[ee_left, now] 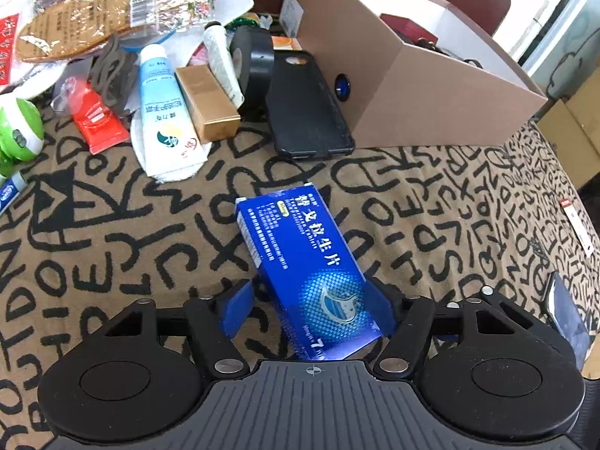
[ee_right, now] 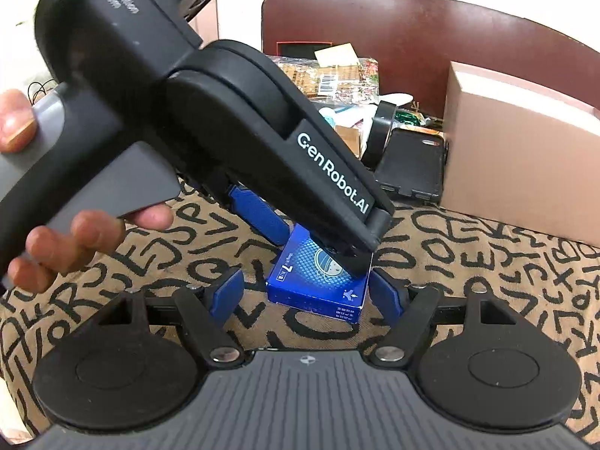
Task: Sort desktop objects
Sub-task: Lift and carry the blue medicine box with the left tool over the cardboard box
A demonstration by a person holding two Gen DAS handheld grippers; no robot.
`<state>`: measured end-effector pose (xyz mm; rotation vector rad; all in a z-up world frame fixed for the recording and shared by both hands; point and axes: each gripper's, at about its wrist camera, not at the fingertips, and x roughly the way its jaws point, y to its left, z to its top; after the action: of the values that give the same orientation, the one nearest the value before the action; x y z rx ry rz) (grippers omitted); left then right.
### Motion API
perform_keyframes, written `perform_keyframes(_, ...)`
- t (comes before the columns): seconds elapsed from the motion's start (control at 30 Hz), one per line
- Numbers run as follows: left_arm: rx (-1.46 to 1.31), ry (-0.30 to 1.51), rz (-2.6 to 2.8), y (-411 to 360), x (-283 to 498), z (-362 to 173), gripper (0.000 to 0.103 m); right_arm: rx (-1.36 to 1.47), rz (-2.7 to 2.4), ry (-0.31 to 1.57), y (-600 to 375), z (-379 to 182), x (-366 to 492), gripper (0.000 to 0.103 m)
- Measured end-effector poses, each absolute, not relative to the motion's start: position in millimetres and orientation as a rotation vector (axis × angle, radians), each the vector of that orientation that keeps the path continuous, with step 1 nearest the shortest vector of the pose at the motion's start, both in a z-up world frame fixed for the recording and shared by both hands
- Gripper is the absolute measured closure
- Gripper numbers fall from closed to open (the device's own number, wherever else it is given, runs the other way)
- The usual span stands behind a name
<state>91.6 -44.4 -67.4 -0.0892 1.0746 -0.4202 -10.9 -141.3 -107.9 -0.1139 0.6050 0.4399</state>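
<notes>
Left claw: jaws standing wide to either side of the blue medicine box; one blue pad lies against the box's edge, the other stands clear, so nothing is clamped.
Right claw: jaws likewise apart, flanking the near end of the same box without pressing on it (the left tool crosses this view from above).
Blue medicine box: lies flat on the letter-patterned tabletop, between both pairs of jaws and well short of the cardboard box.
Step in hand: judged to be the approach and capture of the blue box for sorting; no grip is made yet.
Next move: calls for one claw to close squarely across the box's narrow sides, then lift; the other should back off to avoid crowding.
Hand: fingers wrapped under the grey handle of the left tool.
Writing, tool: "GenRobot.AI" in white on the left tool's arm; "DAS" near its top.
Writing, box: Chinese characters in white and a large "7"; the small print is unreadable.
Phone case: black, leaning by the cardboard box.
Far clutter: white-and-blue tube with Chinese print, gold carton, red sachet, bagged insole.
</notes>
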Motion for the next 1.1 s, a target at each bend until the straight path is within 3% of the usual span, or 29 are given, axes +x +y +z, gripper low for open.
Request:
perform_keyframes(0.37,-0.028,1.055,-0.399,-61,92,-70,0.032,-0.054,0.418,0.644,-148,-119,6,0.032)
perform_keyframes(0.47,-0.021,1.053,-0.393,-63,90,-67,0.040,-0.062,0.408,0.635,-147,-119,4,0.034)
perform_keyframes(0.7,0.005,1.026,-0.408,-73,78,-57,0.040,-0.050,0.398,0.629,-156,-114,-4,0.034)
perform_keyframes(1.1,0.005,0.834,-0.478,-100,60,13,0.040,-0.043,0.322,0.504,-182,-59,-26,0.034)
